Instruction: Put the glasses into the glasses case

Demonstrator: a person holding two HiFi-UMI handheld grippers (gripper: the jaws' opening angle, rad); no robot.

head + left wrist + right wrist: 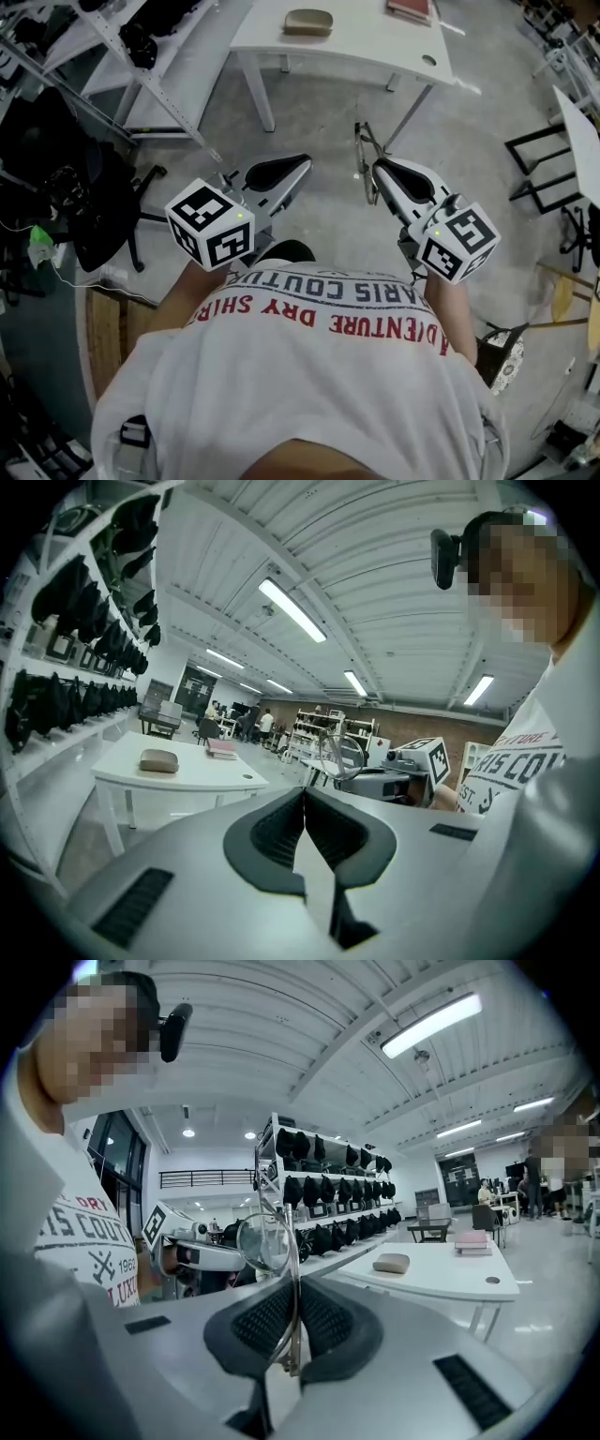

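Observation:
My right gripper [378, 169] is shut on the thin wire-framed glasses [364, 155], which stick up and out past its tips. In the right gripper view the frame is pinched between the black pads [323, 1321], with one round lens [265, 1241] above them. My left gripper [302, 165] is held beside it, shut with nothing between its pads [272, 832]. The brown glasses case [307, 21] lies closed on the white table [375, 42] ahead, well beyond both grippers. It also shows as the case [159, 760] in the left gripper view and the case [392, 1263] in the right one.
Pink books [410, 9] lie on the white table's far right, near a cable hole [428, 60]. Shelving with black gear [141, 42] stands to the left, an office chair [103, 216] at my left side. Dark frames [544, 169] stand on the right. Grey floor lies between me and the table.

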